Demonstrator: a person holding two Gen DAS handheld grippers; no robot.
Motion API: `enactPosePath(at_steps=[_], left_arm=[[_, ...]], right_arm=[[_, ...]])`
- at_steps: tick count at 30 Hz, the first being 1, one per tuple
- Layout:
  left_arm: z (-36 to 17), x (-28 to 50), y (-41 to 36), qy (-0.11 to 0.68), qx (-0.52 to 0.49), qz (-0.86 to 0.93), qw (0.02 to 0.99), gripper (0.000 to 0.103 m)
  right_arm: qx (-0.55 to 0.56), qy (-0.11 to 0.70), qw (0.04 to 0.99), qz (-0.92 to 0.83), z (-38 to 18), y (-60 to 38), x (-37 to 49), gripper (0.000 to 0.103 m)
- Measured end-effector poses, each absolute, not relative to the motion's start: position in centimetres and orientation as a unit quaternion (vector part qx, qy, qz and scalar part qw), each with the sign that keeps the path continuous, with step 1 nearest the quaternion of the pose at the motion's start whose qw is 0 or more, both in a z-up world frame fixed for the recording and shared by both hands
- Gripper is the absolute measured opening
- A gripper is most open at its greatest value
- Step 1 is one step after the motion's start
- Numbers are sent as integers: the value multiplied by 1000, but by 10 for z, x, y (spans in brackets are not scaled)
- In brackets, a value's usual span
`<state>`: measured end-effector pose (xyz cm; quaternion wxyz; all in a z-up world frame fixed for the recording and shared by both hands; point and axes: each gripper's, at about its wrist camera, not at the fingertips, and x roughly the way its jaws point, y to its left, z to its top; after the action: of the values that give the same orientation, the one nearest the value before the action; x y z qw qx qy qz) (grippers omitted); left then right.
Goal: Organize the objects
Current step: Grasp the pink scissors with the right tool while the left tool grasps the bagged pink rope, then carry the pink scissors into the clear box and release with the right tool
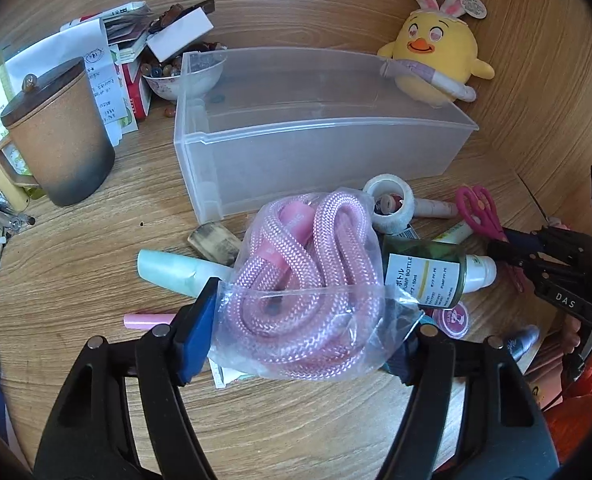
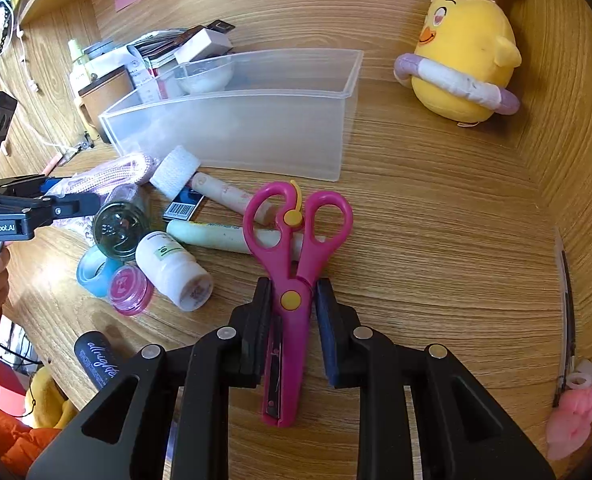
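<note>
**Both tools loaded: rope bag left, scissors right**

Bagged pink rope [image 1: 300, 280] covers much of the pile behind it; the green pump bottle [image 1: 424, 272] is half hidden and its label only partly readable. Scissors' [image 2: 291, 280] blade tips sit under the right tool's frame. Left tool [image 1: 300, 340]: jaws fairly wide, pads pressing the bag's two sides. Right tool [image 2: 293, 304]: jaws narrow, clamped on the pink scissors at the pivot, handles pointing toward the clear bin [image 2: 255, 128]. Pile lies mid-tabletop [image 2: 436, 240], just in front of the bin; plush chick [image 2: 464, 60] near the back edge.
</note>
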<state>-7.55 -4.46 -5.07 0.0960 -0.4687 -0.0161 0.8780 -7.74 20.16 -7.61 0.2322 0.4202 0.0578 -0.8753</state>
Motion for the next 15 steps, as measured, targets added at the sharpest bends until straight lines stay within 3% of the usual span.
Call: enactPosePath(at_steps=[3, 6, 7, 9, 15], left_arm=[[-57, -85, -40, 2, -491, 866, 95, 82], [-58, -88, -36, 25, -485, 871, 79, 81], [-56, -86, -36, 25, -479, 874, 78, 77], [-51, -81, -35, 24, -464, 882, 84, 59], [-42, -70, -29, 41, -430, 899, 66, 41]], right_arm=[[419, 58, 233, -876, -76, 202, -78, 20], [416, 54, 233, -877, -76, 203, -79, 20], [415, 53, 232, -878, -75, 203, -78, 20], [409, 53, 231, -881, -71, 204, -77, 19], [390, 59, 227, -890, -57, 205, -75, 19]])
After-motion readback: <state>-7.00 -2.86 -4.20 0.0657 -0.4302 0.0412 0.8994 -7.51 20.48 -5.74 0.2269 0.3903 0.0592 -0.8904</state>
